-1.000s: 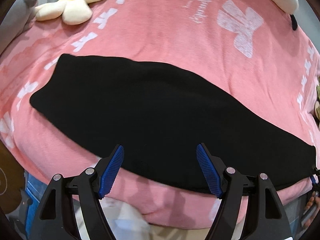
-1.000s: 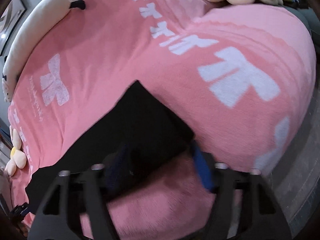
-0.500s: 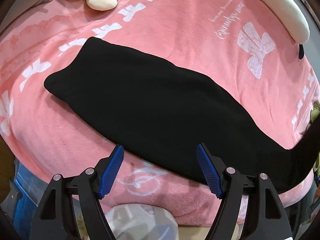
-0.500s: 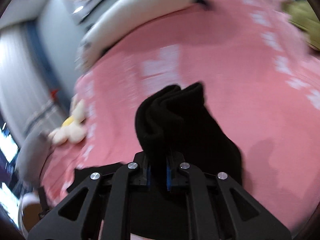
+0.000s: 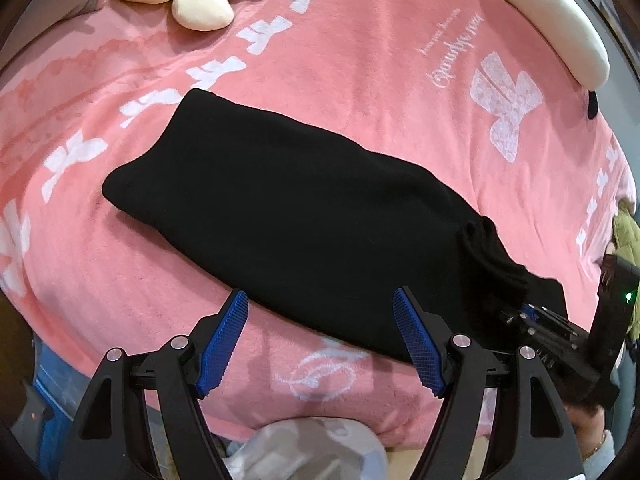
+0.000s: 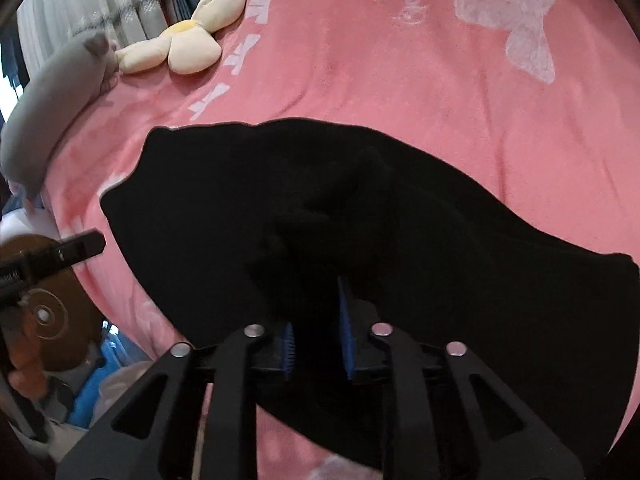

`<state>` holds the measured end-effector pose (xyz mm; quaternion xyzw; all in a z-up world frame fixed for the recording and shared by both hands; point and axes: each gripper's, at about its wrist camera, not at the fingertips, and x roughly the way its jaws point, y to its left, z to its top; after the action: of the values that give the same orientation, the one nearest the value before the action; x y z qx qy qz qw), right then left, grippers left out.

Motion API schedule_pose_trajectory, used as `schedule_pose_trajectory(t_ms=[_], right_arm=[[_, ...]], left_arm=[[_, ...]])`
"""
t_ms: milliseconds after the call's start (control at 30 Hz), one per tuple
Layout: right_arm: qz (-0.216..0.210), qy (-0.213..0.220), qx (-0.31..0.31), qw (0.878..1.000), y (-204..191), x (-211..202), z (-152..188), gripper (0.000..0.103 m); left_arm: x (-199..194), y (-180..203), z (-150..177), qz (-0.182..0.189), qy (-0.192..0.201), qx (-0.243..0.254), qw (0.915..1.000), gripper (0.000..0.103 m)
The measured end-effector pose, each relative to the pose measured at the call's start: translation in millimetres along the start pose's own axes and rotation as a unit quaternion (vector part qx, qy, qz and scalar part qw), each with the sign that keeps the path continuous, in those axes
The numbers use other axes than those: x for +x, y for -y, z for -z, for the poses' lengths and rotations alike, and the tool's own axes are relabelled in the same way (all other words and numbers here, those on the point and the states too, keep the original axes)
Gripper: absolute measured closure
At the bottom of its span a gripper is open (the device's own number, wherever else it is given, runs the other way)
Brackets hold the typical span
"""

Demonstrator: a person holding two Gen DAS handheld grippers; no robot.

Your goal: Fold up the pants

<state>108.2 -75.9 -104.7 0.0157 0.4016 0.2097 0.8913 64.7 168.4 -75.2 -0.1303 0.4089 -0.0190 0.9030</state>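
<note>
Our right gripper point(image 6: 316, 320) has a bunched end of the black pants point(image 6: 304, 216) between its blue pads, and its jaws are opening, so we read the cloth as being let go on top of the rest. Our left gripper point(image 5: 320, 344) stands wide with nothing in it, its ribbed blue pads point(image 5: 224, 344) poised just over the near edge of the pants point(image 5: 280, 216).

The pants lie across the pink blanket point(image 5: 360, 60) as one long, narrow band, legs apparently already laid together. One end has been carried over onto the body, so we judge the lengthwise fold half made; flattening it and probably one more fold remain (the lump at the right gripper is not yet smooth).

The fabric looks a soft, matte knit, thick enough to hold rounded edges. The blanket is plush fleece with white bow prints. A cream flower-shaped cushion point(image 6: 188, 44) and a grey plush toy point(image 6: 48, 96) sit well apart.
</note>
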Motion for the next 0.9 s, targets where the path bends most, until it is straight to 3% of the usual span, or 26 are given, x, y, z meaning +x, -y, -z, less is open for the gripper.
schedule_pose_trajectory(t_ms=[133, 200, 300, 367, 467, 533, 600, 633, 700, 767, 900], right_arm=[[0.008, 0.046, 0.047, 0.998, 20.4, -50.3, 6.1, 0.054], [0.059, 0.068, 0.096, 0.991, 58.4, -86.3, 19.6, 0.047], [0.125, 0.064, 0.17, 0.975, 118.6, -116.2, 47.7, 0.046], [0.139, 0.051, 0.229, 0.962, 156.0, -126.0, 71.0, 0.045], [0.094, 0.046, 0.298, 0.949, 185.1, -121.9, 94.1, 0.043], [0.046, 0.043, 0.332, 0.941, 192.7, -107.3, 102.9, 0.042], [0.025, 0.037, 0.349, 0.936, 187.5, -90.0, 104.6, 0.041], [0.03, 0.048, 0.351, 0.935, 186.5, -86.8, 103.9, 0.047], [0.032, 0.046, 0.326, 0.944, 172.3, -76.8, 92.4, 0.077], [0.012, 0.069, 0.325, 0.943, 169.8, -86.4, 84.5, 0.081], [0.035, 0.129, 0.272, 0.953, 171.5, -138.9, 56.4, 0.083]], left_arm=[[-0.8, -6.2, 4.2, 0.013, -0.006, -0.002, 0.9999, 0.031], [0.3, -8.6, 6.9, 0.017, -0.011, -0.006, 0.9998, 0.031], [0.7, -6.8, 11.0, 0.025, -0.011, -0.009, 0.9996, 0.031], [1.3, -0.6, 13.2, 0.031, -0.01, -0.007, 0.9995, 0.031], [2.2, 11.3, 15.5, 0.042, -0.015, -0.007, 0.999, 0.031], [2.3, 17.4, 16.3, 0.05, -0.021, -0.009, 0.9985, 0.031], [0.5, 22.6, 17.1, 0.051, -0.025, -0.009, 0.9984, 0.031], [-1.2, 24.0, 17.4, 0.047, -0.024, -0.008, 0.9986, 0.031], [-5.3, 26.8, 17.9, 0.031, -0.018, -0.004, 0.9994, 0.031], [-7.2, 28.8, 18.4, 0.016, -0.017, -0.004, 0.9997, 0.031], [-10.8, 35.7, 17.1, -0.008, -0.014, 0.002, 0.9999, 0.031]])
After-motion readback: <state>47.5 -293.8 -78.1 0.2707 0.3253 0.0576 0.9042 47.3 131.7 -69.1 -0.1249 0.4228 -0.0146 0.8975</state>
